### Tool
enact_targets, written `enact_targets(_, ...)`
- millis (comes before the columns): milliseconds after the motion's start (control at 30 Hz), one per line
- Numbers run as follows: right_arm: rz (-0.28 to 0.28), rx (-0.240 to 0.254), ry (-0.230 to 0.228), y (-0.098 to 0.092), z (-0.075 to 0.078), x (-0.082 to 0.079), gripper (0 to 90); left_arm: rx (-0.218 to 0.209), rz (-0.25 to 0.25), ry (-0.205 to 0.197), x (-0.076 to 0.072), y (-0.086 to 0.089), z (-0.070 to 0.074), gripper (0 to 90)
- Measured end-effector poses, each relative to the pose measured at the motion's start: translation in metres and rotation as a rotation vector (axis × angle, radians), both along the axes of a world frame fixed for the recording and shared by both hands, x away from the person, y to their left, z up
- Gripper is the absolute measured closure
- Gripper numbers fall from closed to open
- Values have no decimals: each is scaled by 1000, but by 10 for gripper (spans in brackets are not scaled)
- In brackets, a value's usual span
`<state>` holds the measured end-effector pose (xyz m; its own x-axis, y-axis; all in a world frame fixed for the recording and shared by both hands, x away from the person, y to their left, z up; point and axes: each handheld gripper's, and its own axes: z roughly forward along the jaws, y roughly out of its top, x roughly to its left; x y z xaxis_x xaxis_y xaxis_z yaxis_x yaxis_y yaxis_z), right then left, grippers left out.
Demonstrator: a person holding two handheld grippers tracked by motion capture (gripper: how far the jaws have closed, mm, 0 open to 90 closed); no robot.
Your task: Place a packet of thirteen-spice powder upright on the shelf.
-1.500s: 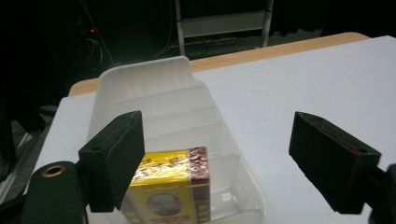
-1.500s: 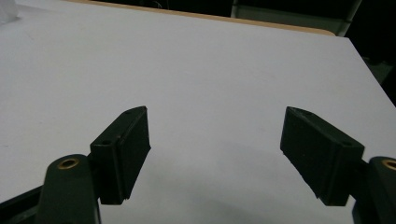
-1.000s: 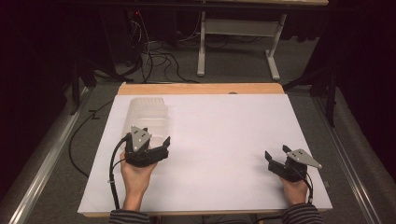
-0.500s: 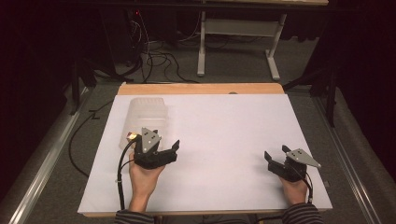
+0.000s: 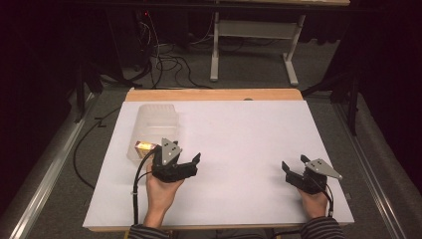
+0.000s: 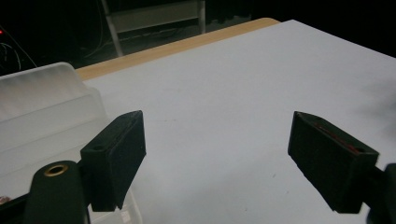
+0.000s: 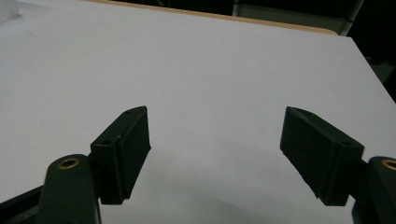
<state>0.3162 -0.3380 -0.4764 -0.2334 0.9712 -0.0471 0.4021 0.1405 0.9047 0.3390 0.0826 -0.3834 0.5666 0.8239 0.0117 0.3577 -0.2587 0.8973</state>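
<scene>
Clear plastic box (image 5: 153, 130) at ten o'clock is now left behind: your left gripper (image 5: 191, 164) slid away, jaws wide and empty, like your right gripper (image 5: 294, 163).

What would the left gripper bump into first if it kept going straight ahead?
Probably nothing: the left gripper points across bare white table, with the clear plastic box off to its side.
</scene>
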Motion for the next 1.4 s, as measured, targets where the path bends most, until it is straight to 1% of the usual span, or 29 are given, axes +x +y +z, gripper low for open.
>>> enact_targets(467, 0, -2, -2, 0, 0, 0, 244, -16, -48, 16, -4, -15, -7, 195)
enact_targets(567, 0, -3, -2, 0, 0, 0, 244, -21, -58, 24, -4, -19, -9, 196)
enact_targets(633, 0, -3, -2, 0, 0, 0, 245, -16, -60, 24, -4, -20, -9, 196)
enact_targets(767, -1, -3, -3, 0, 0, 0, 244, -25, -77, 34, -4, -24, -10, 197)
enact_targets(933, -3, -1, -4, 0, 0, 0, 244, -19, -95, 40, -5, -30, -13, 198)
enact_targets(1100, -1, -3, -2, 0, 0, 0, 244, -32, -104, 45, -5, -34, -15, 198)
enact_targets(1167, -1, -3, -1, 0, 0, 0, 245, -31, -104, 46, -5, -35, -16, 198)
enact_targets(1267, -1, -2, -1, 0, 0, 0, 245, -37, -117, 55, -5, -39, -18, 198)
enact_targets(1333, -1, -3, -1, 0, 0, 0, 245, -37, -113, 52, -5, -39, -19, 199)
enact_targets(1400, -1, -3, -1, 0, 0, 0, 245, -49, -121, 63, -4, -42, -22, 199)
